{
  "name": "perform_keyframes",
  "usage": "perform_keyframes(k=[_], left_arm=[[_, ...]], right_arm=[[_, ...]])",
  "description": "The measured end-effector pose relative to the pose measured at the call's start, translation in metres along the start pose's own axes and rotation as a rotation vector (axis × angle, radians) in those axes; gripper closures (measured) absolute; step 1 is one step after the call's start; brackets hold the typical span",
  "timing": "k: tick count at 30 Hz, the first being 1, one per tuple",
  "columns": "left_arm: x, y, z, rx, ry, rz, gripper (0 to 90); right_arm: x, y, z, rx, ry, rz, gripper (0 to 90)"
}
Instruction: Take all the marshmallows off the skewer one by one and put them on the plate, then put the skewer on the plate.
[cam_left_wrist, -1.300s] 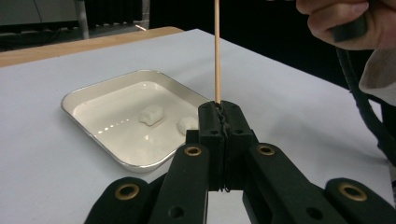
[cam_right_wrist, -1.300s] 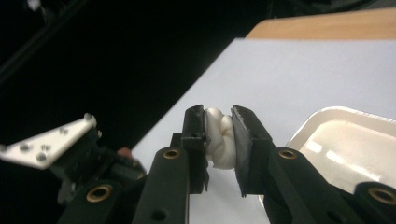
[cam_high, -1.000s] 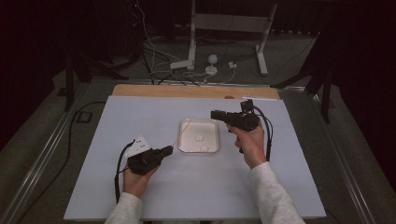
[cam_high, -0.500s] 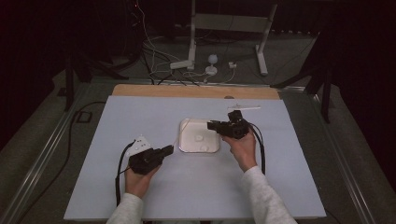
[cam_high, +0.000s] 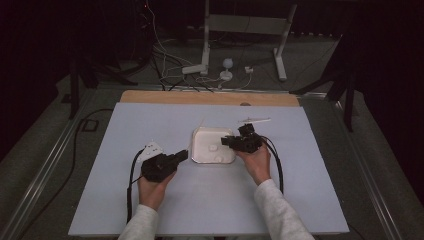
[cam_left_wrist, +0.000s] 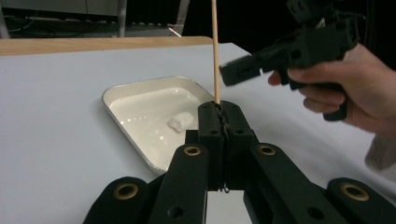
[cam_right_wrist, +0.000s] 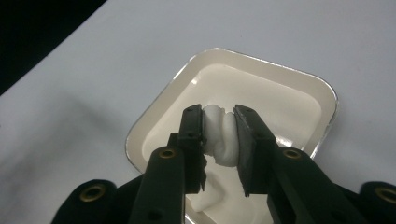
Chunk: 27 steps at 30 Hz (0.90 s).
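High view puts a shallow white tray (cam_high: 200, 150) near the middle of the pale bench (cam_high: 150, 120), with the two claws flanking it: the left claw (cam_high: 183, 155) sits at about 8 o'clock from the tray, its tips just beside the tray's near-left edge, and the right claw (cam_high: 226, 142) comes in from 3 o'clock, its tips over the tray's right side. Two small white lumps lie in the tray in this view, one near the centre (cam_high: 212, 148) and one toward the near right corner (cam_high: 218, 158). Right gripper view shows the right claw (cam_right_wrist: 219, 128) with a soft white lump (cam_right_wrist: 220, 135) caught between its pads, pressed on both sides and bulging out above and below them; its jaws have just been opening a little, yet the lump is between them and in touch with both. Below the lump, at 6 o'clock, more white material trails toward the tray floor, though whether it is joined to the gripped piece I cannot tell from this angle. Left gripper view shows the left claw (cam_left_wrist: 219, 109) clamped tight on a thin wooden stick (cam_left_wrist: 215, 51), which stands upright out of the closed tips toward 12 o'clock. Beyond it the tray (cam_left_wrist: 135, 91) lies at 10 o'clock with a white lump (cam_left_wrist: 181, 122) on its floor, and the person's right hand (cam_left_wrist: 345, 93) holds the other claw at 2 o'clock.
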<state>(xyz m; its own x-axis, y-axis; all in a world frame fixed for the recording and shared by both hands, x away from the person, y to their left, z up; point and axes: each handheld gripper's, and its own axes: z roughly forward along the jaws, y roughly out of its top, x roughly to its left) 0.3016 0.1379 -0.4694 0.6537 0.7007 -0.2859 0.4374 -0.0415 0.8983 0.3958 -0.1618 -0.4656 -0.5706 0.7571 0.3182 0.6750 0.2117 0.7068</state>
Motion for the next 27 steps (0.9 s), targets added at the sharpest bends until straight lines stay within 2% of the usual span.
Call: perform_keyframes(k=[2,4,5,7,9,13,17,22,27], left_arm=[[0.0,0.002,0.003,-0.005,0.008,-0.019,89.8],[-0.001,0.005,0.005,-0.007,0.014,-0.031,89.8],[-0.001,0.005,0.007,-0.007,0.019,-0.035,89.8],[-0.002,0.006,0.01,-0.005,0.028,-0.041,89.8],[-0.002,0.006,0.013,-0.002,0.037,-0.052,89.8],[-0.003,0.006,0.019,-0.001,0.055,-0.073,89.8],[-0.004,0.006,0.025,-0.001,0.073,-0.101,89.7],[-0.006,0.006,0.034,0.013,0.101,-0.111,89.6],[-0.008,0.005,0.043,0.026,0.119,-0.121,89.6]], right_arm=[[-0.001,0.0,0.002,0.006,-0.013,0.005,58.4],[-0.001,0.0,0.005,0.015,-0.025,0.012,40.3],[-0.002,0.0,0.006,0.02,-0.03,0.014,38.0],[-0.001,-0.001,0.004,0.002,-0.042,0.008,26.6],[0.0,0.0,0.002,-0.015,-0.06,0.008,20.2],[0.003,0.001,-0.01,-0.058,-0.034,0.018,16.4],[0.007,0.0,-0.023,-0.091,-0.021,0.005,15.4],[0.01,-0.008,-0.037,-0.13,-0.001,-0.021,14.8],[0.007,-0.017,-0.046,-0.135,0.012,-0.018,14.6]])
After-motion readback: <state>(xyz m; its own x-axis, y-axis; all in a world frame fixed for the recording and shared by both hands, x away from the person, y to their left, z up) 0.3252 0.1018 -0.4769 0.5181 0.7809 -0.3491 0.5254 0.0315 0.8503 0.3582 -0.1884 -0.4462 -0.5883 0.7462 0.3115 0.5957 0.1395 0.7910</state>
